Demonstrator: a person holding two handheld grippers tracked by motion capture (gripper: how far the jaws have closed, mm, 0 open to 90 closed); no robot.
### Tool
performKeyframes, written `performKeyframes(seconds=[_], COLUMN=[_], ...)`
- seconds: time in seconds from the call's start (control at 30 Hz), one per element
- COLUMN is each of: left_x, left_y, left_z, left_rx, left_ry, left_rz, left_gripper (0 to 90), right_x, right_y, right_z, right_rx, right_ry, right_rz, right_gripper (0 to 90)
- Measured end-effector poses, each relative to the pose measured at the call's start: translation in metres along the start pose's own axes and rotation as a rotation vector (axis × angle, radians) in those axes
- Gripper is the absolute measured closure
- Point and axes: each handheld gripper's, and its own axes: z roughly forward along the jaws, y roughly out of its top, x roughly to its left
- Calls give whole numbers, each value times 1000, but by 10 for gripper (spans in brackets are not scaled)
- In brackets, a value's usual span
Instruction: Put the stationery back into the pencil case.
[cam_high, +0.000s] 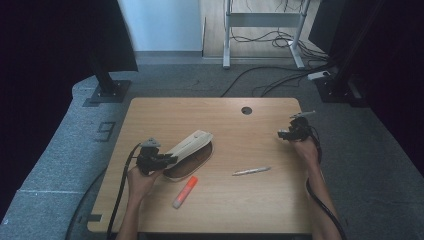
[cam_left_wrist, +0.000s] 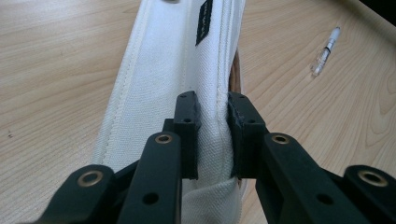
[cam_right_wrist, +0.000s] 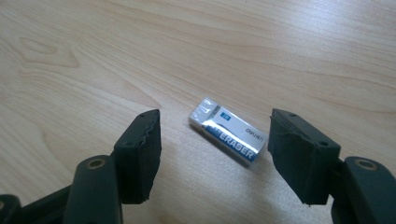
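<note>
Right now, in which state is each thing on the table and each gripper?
Left gripper: shut on the pencil case's edge.
Pencil case: open, one side lifted.
Right gripper: open, jaws either side of the eraser.
Eraser: lying flat, not gripped.
Pen: lying free on the table.
Orange marker: lying free, capped.

Light wooden table (cam_high: 260, 200) with rounded corners and a round dark cable hole (cam_high: 246, 110) is sitting on grey carpeted floor (cam_high: 60, 155). Pale blue-white wall panel (cam_high: 160, 25) is catching the light at the back. Grey metal desk frame (cam_high: 265, 22) is standing beyond, black cables (cam_high: 280, 40) trailing around its feet. Dark panels on black floor stands (cam_high: 107, 87) are flanking both sides, leaving the edges in shadow.
</note>
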Motion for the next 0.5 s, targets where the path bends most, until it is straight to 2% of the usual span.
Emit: performKeyframes(seconds=[0.27,0.33,0.5], left_x=[0,0,0], left_y=[0,0,0], left_z=[0,0,0], left_rx=[1,1,3], left_ry=[-1,-2,0], left_rz=[-1,-1,0], left_gripper=[755,755,754], right_x=[-6,-5,0], right_y=[-1,-3,-5], right_z=[9,10,8], right_rx=[16,5,12], right_ry=[19,50,74], right_rz=[6,14,-5], right_gripper=[394,418,451])
